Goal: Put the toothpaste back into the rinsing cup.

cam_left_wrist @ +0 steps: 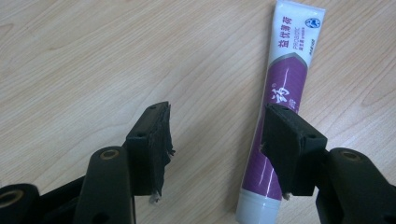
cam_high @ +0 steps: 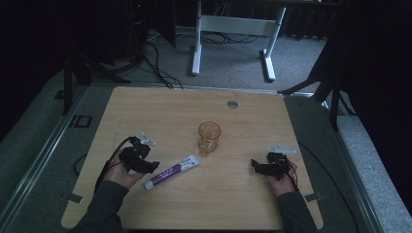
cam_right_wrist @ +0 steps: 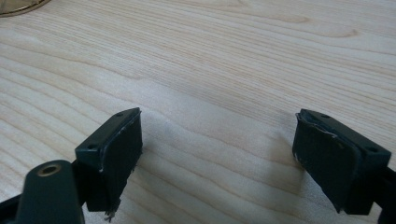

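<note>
While lying flat mid-tabletop (cam_high: 145, 104), toothpaste tube (cam_left_wrist: 285, 88) beside left gripper (cam_left_wrist: 215, 135), fingers apart; right gripper (cam_right_wrist: 217, 149) fingers apart over bare wood.

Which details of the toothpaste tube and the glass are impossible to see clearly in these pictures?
- Toothpaste tube, left gripper view: its cap end is cut off by the bottom edge, and one pad of the left hand-held gripper covers part of the print.
- Tube, high view: lettering too small to read.
- Glass, high view: too dim to tell whether it holds anything.
- Glass, right gripper view: cut off by the top edge.
</note>
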The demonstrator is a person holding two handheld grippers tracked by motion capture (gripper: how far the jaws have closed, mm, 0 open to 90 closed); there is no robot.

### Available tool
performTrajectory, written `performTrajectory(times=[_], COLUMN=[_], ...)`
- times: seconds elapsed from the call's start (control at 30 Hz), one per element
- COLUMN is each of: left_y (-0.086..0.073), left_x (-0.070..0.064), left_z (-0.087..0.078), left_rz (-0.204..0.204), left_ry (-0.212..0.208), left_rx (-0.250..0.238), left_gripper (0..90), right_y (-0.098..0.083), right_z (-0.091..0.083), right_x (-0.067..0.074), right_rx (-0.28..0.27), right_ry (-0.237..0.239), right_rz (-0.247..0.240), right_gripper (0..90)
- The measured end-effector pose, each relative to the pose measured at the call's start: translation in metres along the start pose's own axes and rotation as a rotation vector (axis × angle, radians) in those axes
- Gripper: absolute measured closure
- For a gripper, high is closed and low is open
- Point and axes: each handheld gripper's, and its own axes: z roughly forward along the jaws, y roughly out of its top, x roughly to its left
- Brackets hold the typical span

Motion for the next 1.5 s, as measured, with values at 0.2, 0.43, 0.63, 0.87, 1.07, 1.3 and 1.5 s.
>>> performTrajectory(times=[0.2,0.43,0.63,0.87,1.07,1.3,1.5], left_y=[0.001,0.004,0.006,0.009,0.011,0.013,0.015], left_x=[-0.001,-0.003,-0.005,-0.009,-0.011,-0.015,-0.018], left_z=[0.001,0.005,0.008,0.013,0.017,0.020,0.023], left_rz=[0.005,0.010,0.017,0.028,0.038,0.049,0.060], left_ry=[-0.003,-0.011,-0.016,-0.028,-0.034,-0.040,-0.047], left_rx=[0.008,0.019,0.031,0.049,0.068,0.089,0.103], left_gripper=[42.9,43.7,43.7,44.5,44.5,44.6,44.6], right_y=[0.000,0.000,0.000,0.000,0.000,0.000,0.000], right_z=[0.000,0.000,0.000,0.000,0.000,0.000,0.000], right_x=[0.000,0.000,0.000,0.000,0.000,0.000,0.000], right_rx=[0.000,0.000,0.000,0.000,0.000,0.000,0.000], right_ry=[0.000,0.000,0.000,0.000,0.000,0.000,0.000], right_rz=[0.000,0.000,0.000,0.000,0.000,0.000,0.000], right_gripper=[15.7,15.7,15.7,15.7,15.7,15.7,15.7])
